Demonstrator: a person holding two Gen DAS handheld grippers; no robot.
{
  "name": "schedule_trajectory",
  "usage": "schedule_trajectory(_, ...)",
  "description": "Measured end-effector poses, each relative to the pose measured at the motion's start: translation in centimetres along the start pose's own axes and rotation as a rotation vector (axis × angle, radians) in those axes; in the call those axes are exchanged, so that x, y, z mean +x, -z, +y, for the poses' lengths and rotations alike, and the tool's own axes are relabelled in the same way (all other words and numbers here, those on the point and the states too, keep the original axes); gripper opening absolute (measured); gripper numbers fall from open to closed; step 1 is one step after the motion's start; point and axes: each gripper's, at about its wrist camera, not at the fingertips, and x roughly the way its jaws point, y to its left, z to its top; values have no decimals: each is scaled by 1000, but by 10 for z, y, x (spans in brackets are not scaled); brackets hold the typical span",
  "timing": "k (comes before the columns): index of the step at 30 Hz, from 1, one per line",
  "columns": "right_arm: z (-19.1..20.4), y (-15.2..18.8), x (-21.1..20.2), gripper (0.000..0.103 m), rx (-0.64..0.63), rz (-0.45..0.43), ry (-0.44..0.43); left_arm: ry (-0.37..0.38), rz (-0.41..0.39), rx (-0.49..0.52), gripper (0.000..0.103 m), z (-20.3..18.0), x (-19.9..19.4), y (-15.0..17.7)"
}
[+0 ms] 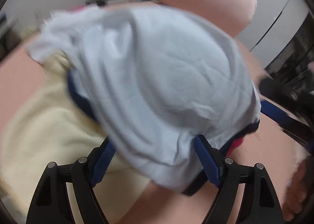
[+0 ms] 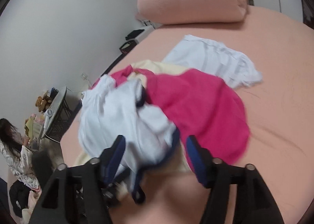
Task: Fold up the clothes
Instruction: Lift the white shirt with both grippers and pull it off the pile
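Both claws spread: left claw [image 1: 155, 157] draped by pale blue garment [image 1: 157, 86] over bed [image 1: 19, 70]; right claw [image 2: 155, 153] likewise. Only right view shows pink garment [image 2: 206, 110], white garment [image 2: 215, 59], pillow [image 2: 192, 0].

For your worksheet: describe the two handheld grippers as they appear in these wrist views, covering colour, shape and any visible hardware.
Both match. The left gripper has two black plastic fingers with triangular cut-outs in their bases, silver round pivot bolts on the linkage, and blue textured pads lining the inner faces. The right gripper shows the same black linkage, silver bolts and dark blue pads. No cables, markings or sleeves are visible.
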Motion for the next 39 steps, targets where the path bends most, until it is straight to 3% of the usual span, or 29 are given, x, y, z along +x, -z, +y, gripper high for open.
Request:
schedule_trajectory(1,6,-1,15,68,-43,42,-25,-15,-11,23,19,-3,1,0)
schedule_trajectory(2,13,-3,30,59,-85,85,-49,-29,-22,45,6,-6,3,0)
schedule_trajectory(3,19,-4,44,14,-125,126,-71,-41,-32,68,7,-8,3,0)
schedule_trajectory(4,22,-1,50,8,-143,157,-68,-34,-35,91,7,-9,-3,3)
schedule_trajectory(7,30,11,43,8,-217,159,-74,-12,-45,160,3,-11,-19,11)
schedule_trajectory(13,7,55,-26,5,-165,157,-137,58,-57,325,3,-33,-67,34)
schedule_trajectory(22,-44,140,-161,5,0,114,-243,255,48,554,3,-155,-130,139)
schedule_trajectory(25,-67,173,-222,5,67,45,-231,322,84,631,3,-197,-150,175)
schedule_trajectory(30,-122,254,-343,5,253,-105,-182,525,161,768,3,-294,-182,263)
schedule_trajectory(35,-156,325,-451,5,399,-310,-99,659,224,811,3,-363,-206,315)
schedule_trajectory(37,-166,350,-488,5,444,-385,-65,679,229,827,3,-384,-211,329)
schedule_trajectory(39,-173,366,-505,5,464,-405,-10,673,221,843,3,-400,-212,338)
